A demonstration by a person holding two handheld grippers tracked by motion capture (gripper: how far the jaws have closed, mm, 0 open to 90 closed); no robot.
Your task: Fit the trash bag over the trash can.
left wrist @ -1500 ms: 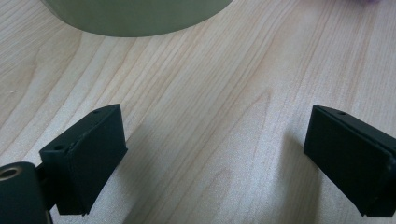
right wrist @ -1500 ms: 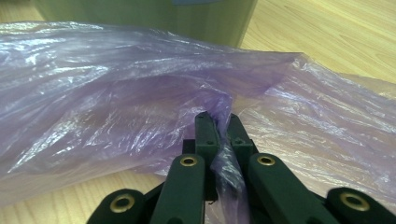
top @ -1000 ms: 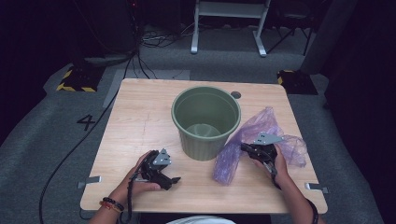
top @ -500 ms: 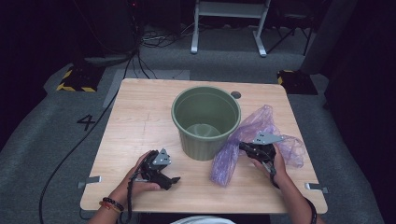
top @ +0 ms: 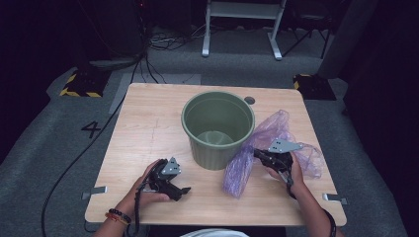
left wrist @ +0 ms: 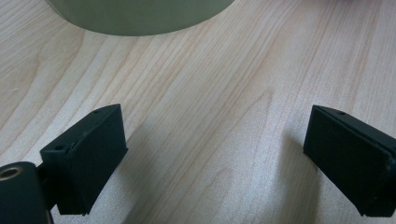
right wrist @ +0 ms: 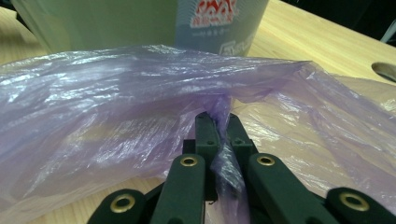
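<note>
A green plastic bin (top: 218, 127) stands upright and empty at the middle of the wooden table (top: 148, 128). To its right lies a thin purple plastic bag (top: 274, 143), crumpled and partly lifted. My right gripper (top: 258, 154) is shut on a pinched fold of that bag (right wrist: 140, 121), just right of the bin's base (right wrist: 140, 23). Near the table's front left, my left gripper (top: 180, 191) rests low over the wood with its jaws wide open and nothing between them (left wrist: 215, 154); the bin's bottom edge (left wrist: 140, 18) lies just ahead of it.
A small round hole (top: 249, 100) sits in the tabletop behind the bin. Metal brackets (top: 94, 190) stick out at the table's front corners. On the floor are cables (top: 74, 158), a number 4 mark (top: 92, 129) and a white frame's legs (top: 242, 29).
My right gripper has drawn the bag's pinched fold slightly left and toward the bin. The left gripper has stayed where it was.
</note>
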